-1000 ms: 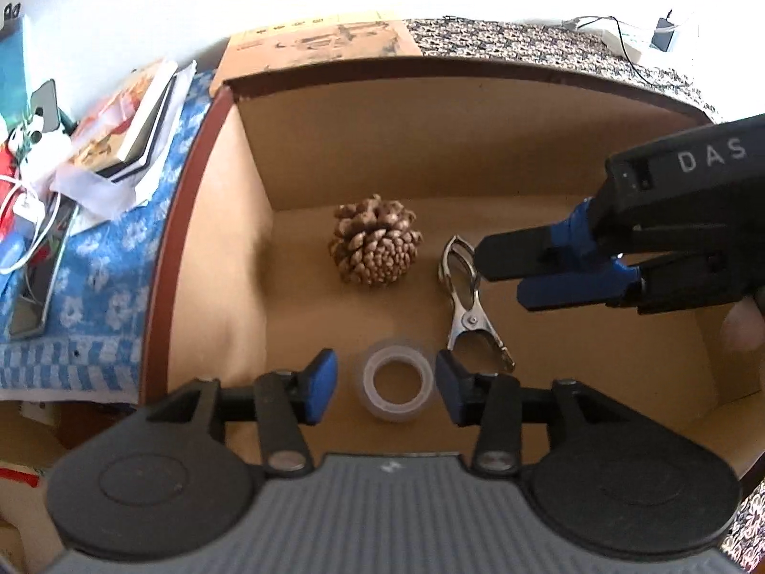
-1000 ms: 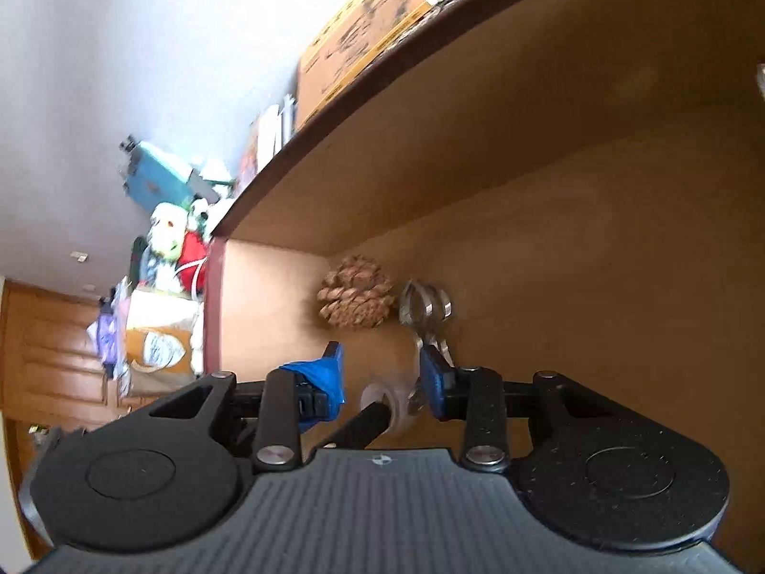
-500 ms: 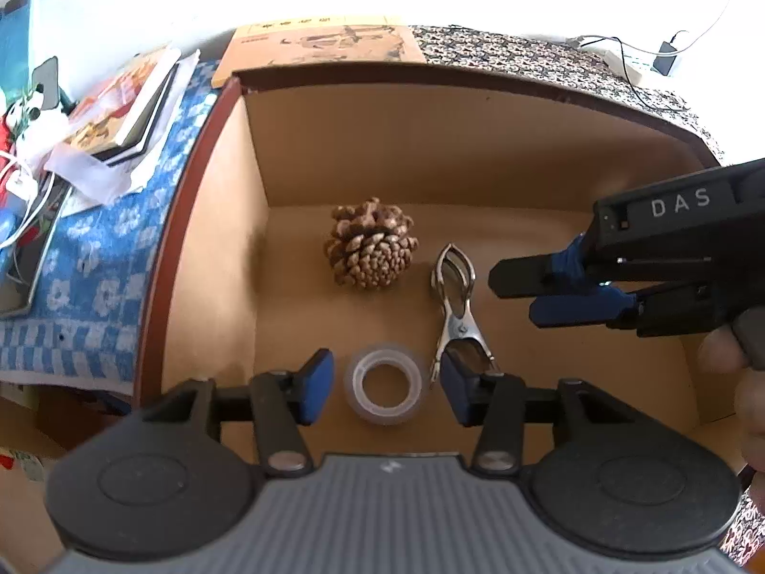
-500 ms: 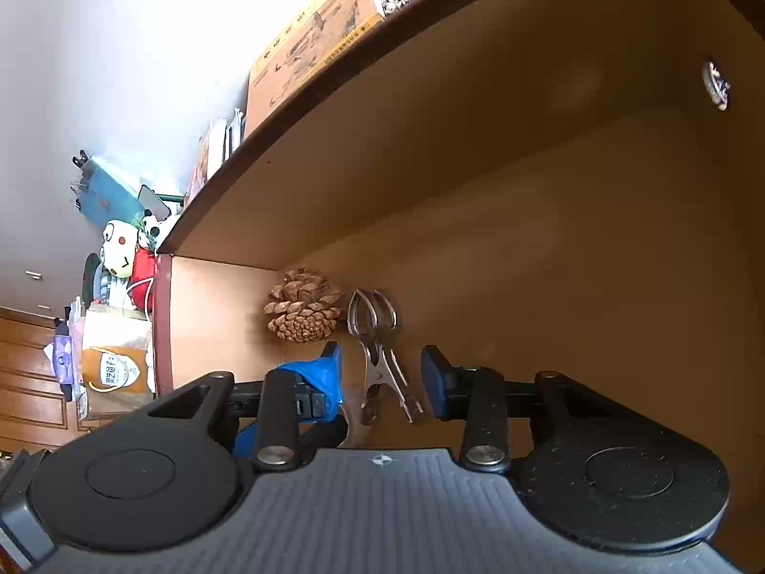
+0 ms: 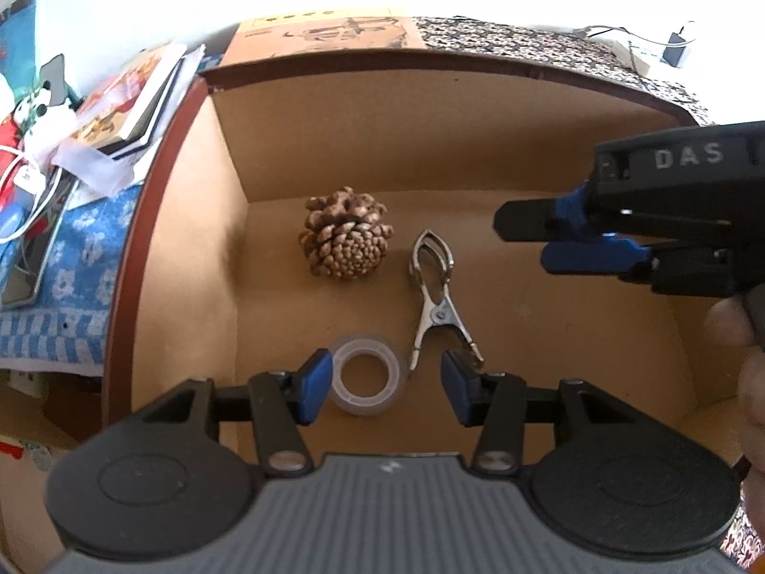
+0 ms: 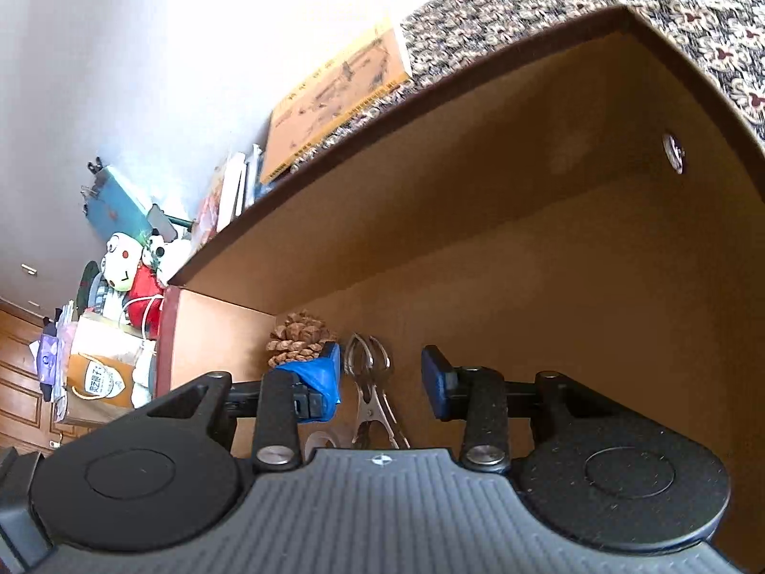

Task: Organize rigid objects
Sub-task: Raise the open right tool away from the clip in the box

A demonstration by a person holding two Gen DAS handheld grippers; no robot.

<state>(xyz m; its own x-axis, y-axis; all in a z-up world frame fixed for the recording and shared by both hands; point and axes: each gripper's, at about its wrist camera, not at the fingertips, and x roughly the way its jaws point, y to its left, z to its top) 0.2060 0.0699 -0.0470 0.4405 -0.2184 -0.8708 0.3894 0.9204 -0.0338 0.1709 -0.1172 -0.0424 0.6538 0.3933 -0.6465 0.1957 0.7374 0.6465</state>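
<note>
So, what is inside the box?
In the box: a pinecone, a metal clip, a tape roll. The near floor is hidden by the left gripper.

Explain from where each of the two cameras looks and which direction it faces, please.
Left wrist: sits on the left tongs, looking down into the brown cardboard box at the brown pine cone, silver metal clamp and clear tape roll; the right tongs and some fingers show at the right.
Right wrist: sits on the right tongs, rolled sideways, looking low across the box floor; only its own open tongs show.
Shared: box, pine cone, clamp.
</note>
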